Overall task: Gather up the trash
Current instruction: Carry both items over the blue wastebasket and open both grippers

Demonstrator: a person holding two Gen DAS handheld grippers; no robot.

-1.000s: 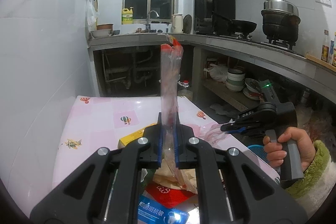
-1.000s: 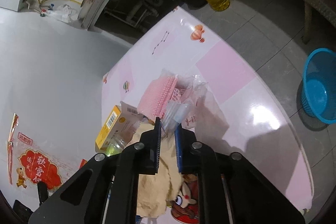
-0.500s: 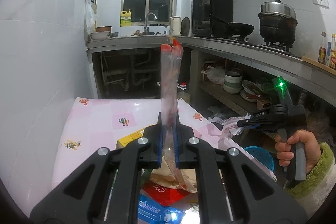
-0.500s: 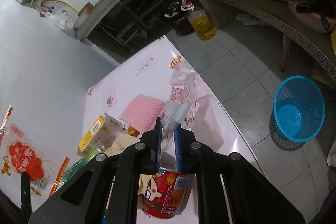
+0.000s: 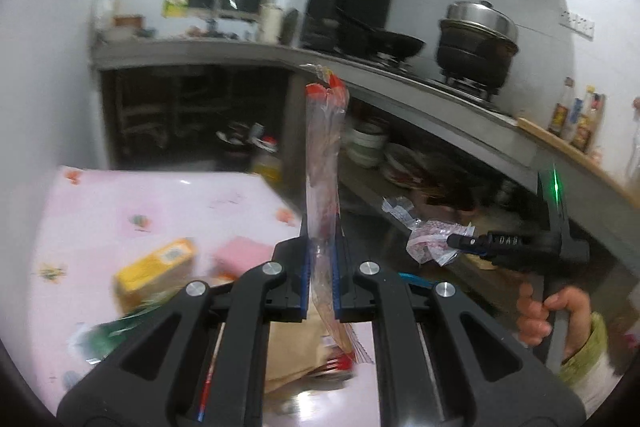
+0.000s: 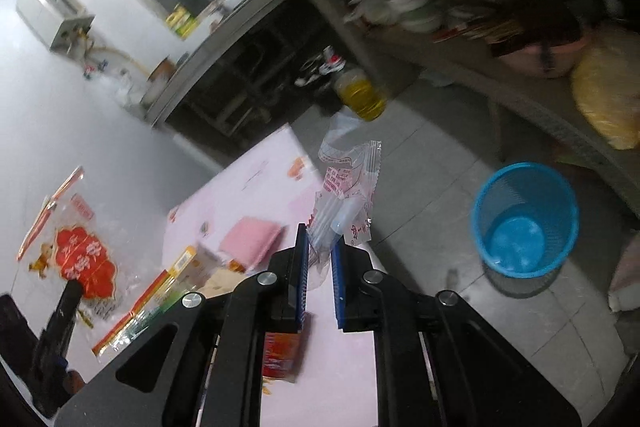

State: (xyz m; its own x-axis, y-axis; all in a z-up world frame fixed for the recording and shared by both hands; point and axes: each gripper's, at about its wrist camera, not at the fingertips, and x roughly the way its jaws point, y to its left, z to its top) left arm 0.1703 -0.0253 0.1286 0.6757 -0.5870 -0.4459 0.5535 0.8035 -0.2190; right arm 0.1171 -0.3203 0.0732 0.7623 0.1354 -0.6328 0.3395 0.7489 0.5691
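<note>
A clear wrapper with red print (image 6: 347, 187) is being pinched between the pads of the right gripper (image 6: 320, 267), and it is being carried clear of the pink table (image 6: 260, 187), with the blue mesh basket (image 6: 525, 223) standing on the floor at about three o'clock of the fingers in the right wrist view. A long clear bag with a red top (image 5: 323, 163) is being held upright by the left gripper (image 5: 321, 283), whose pads are pressed onto it; in that view the right gripper is being seen at three o'clock.

Several risks are being judged here. The crumpled wrapper is being gripped only by its lower edge, so it could be slipping out before the basket is reached. Being light, it could also be drifting past the rim if it is let go from high up. The tall bag is standing above the left gripper's fingers and could be flopping over.

Red characters are being shown on the wrapper and on the bag's printed face at nine o'clock, but they are too blurred to be read. White letters on the right gripper's body are too small to be read with certainty.
</note>
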